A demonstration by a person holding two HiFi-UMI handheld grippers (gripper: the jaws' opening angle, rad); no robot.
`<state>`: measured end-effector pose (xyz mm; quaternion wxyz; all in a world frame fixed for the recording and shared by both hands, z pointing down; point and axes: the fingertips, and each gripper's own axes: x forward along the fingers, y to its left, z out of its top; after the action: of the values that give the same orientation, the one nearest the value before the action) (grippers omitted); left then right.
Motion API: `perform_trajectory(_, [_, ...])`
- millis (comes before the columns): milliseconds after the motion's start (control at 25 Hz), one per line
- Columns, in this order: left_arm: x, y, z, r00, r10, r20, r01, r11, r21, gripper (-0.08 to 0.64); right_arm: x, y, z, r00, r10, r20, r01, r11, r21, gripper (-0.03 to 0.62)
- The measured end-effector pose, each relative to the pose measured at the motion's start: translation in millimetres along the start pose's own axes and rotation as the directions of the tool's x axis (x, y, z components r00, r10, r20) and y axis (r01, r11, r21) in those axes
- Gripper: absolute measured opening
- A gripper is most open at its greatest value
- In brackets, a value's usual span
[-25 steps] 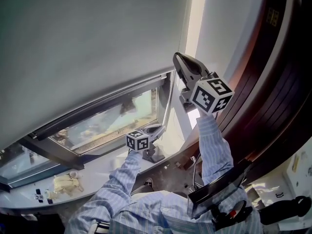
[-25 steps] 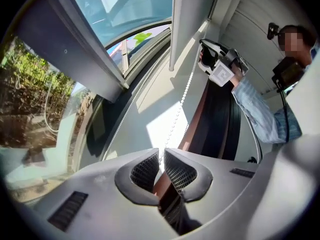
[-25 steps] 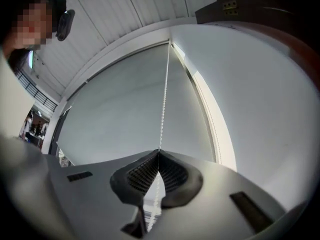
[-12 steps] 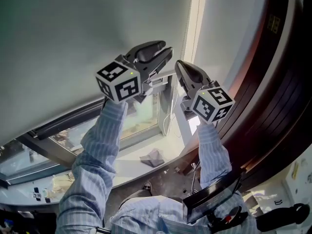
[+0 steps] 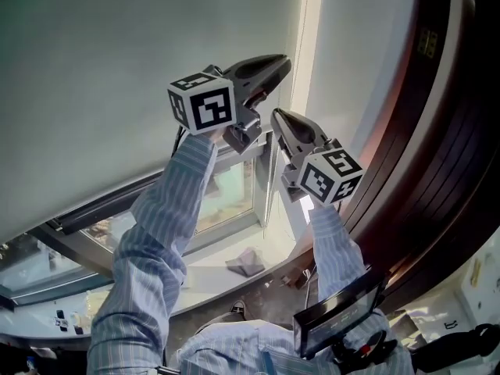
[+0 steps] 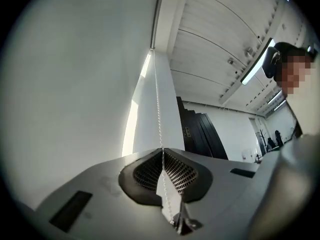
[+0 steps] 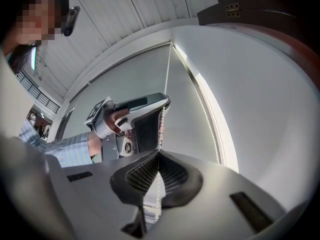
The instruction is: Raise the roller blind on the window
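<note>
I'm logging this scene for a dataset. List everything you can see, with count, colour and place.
roller blind: one, grey, covering most of the window
bead chain: one, white, hanging by the blind's right edge
window frame: one, grey, below the blind
windowsill: one, white, under the window
crumpled item: one, grey, on the windowsill
wood panelling: one stretch, dark brown, right of the window
sleeves: two, blue-striped, raised
left tool: one, grey, jaws just been closing, now on the bead chain, above the right tool
right tool: one, grey, shut on the bead chain
</note>
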<state>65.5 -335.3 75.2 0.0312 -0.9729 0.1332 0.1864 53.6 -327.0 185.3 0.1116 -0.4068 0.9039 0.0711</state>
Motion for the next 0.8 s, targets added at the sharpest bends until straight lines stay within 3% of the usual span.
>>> perform_trajectory(120, [-3.3, -1.6, -0.1, 0.999, 0.001, 0.039, 0.001, 0.999, -0.046, 0.011, -3.1, 1.8, 0.2, 1.0, -0.004, 0.023, 0.004, 1.0, 0.014, 0.006])
perform_trajectory(280, [-14.8, -4.7, -20.4, 0.998, 0.039, 0.046, -0.037, 0.999, -0.03, 0.011, -8.6, 5.5, -22.1, 0.999, -0.039, -0.001, 0.039, 0.999, 0.013, 0.005])
perform_trajectory(400, [-28.2, 3.3, -61.9, 0.998, 0.068, 0.006, -0.067, 0.994, -0.086, 0.011, -15.5, 3.8, -64.6, 0.995, -0.084, -0.056, 0.083, 0.996, -0.011, 0.006])
perform_trajectory(560, [-59.2, 1.8, -127.1, 0.996, 0.09, 0.021, -0.084, 0.975, -0.203, 0.009, -35.0, 11.2, -129.0, 0.989, -0.104, -0.101, 0.109, 0.993, 0.046, 0.005])
perform_trajectory(640, [-74.8, -1.6, -157.4, 0.991, 0.127, 0.034, -0.118, 0.973, -0.196, 0.009, -44.8, 18.1, -158.8, 0.986, -0.119, -0.12, 0.124, 0.992, 0.036, 0.005])
perform_trajectory(800, [-95.6, -5.1, -217.2, 0.98, 0.193, -0.038, -0.197, 0.967, -0.161, 0.009, -63.5, 22.0, -216.6, 0.971, -0.16, -0.177, 0.165, 0.986, 0.018, 0.006])
